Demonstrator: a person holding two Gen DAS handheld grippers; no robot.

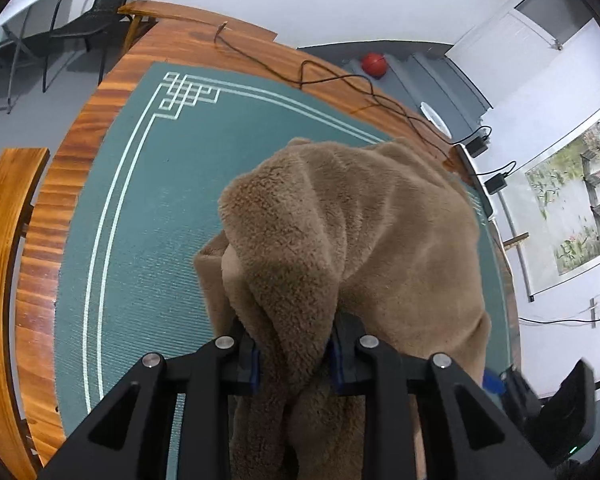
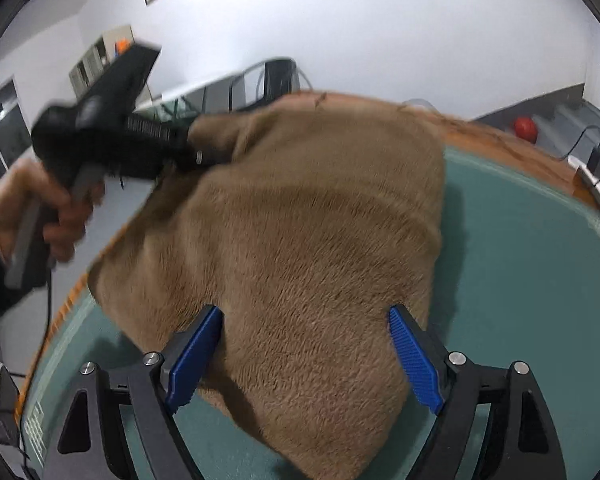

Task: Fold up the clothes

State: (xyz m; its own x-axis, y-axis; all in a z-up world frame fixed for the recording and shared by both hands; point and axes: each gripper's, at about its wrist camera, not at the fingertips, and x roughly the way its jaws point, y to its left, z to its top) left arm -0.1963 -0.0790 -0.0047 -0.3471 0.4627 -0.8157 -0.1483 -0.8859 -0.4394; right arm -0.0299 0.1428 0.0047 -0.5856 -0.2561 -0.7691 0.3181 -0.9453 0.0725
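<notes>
We have the left gripper [image 1: 294, 354] clamped on a thick fold of the brown fleece garment [image 1: 356, 232], the plush cloth bunched between its two blue-padded fingers [image 1: 253, 364] and spilling out in front and below them. Ahead of that gripper the fleece rises in a rumpled hump and drapes away to the right, over the green mat [image 1: 140, 208] that covers the wooden table [image 1: 76, 128]. Beyond the hump, at the table's far edge, black cables [image 1: 340, 80] trail across the wood.

From our right wrist view, the right gripper [image 2: 306, 356] stands wide, its blue ribbed pads [image 2: 198, 354] well apart on either side of the garment's near part. The fleece runs between those pads and under them, but we cannot say the pads press it; they look to be straddling the cloth rather than pinching it. Up and to the left of this gripper we see our left hand [image 2: 46, 208] around the handle of the other tool, blurred, its nose buried in a lifted corner of the fleece. From that corner the cloth slopes down toward the right gripper and out to its right, where the green mat shows bare. Far off to the upper right, a red ball [image 2: 525, 129] sits on the floor by the wall.
</notes>
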